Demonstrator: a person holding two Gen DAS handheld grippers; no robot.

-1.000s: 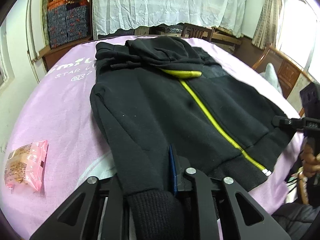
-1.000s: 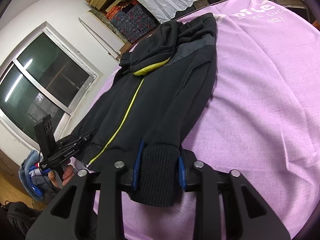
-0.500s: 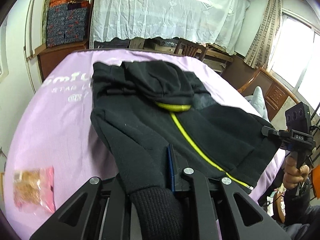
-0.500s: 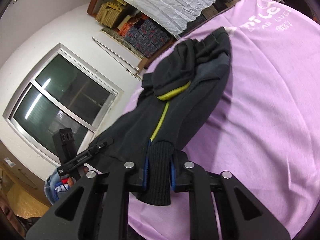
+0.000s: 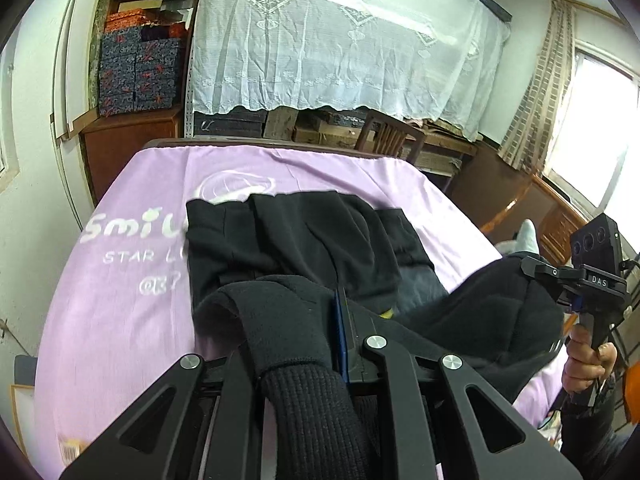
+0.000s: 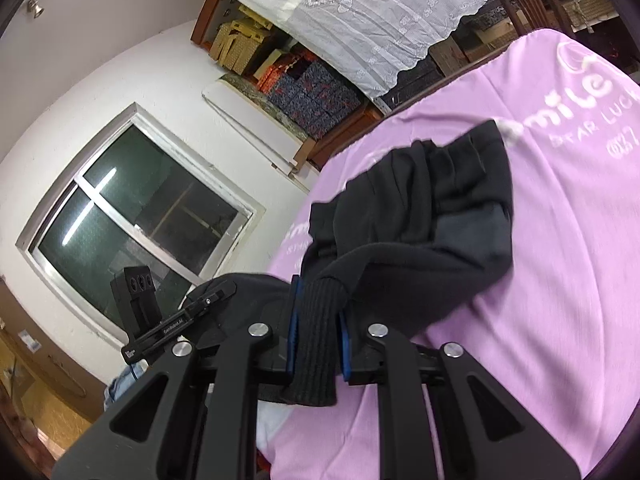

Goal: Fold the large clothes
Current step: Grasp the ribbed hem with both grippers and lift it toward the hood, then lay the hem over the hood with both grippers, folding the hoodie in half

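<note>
A black zip hoodie [image 5: 304, 240] lies on the pink-covered table [image 5: 132, 264], its lower half lifted and doubled over toward the hood. My left gripper [image 5: 304, 344] is shut on one ribbed sleeve cuff [image 5: 312, 400] and holds it up. My right gripper [image 6: 318, 332] is shut on the other ribbed cuff [image 6: 316, 344], raised above the table. The hoodie [image 6: 432, 208] bunches ahead of it. Each gripper shows in the other's view, the right one [image 5: 588, 280] at the right edge, the left one [image 6: 176, 320] at the left. The yellow zip is nearly hidden.
White lettering is printed on the pink cover [image 6: 576, 216]. A wooden chair [image 5: 388, 136] and a lace-draped shelf [image 5: 344, 52] stand beyond the far edge. Patterned boxes [image 5: 136, 76] sit on a cabinet at the back left. A window [image 6: 132, 216] is to the side.
Both grippers have risen and moved forward toward the hood with the cuffs. The hoodie's bottom half has come off the table and folded over, covering the zip. The snack packet has left view.
</note>
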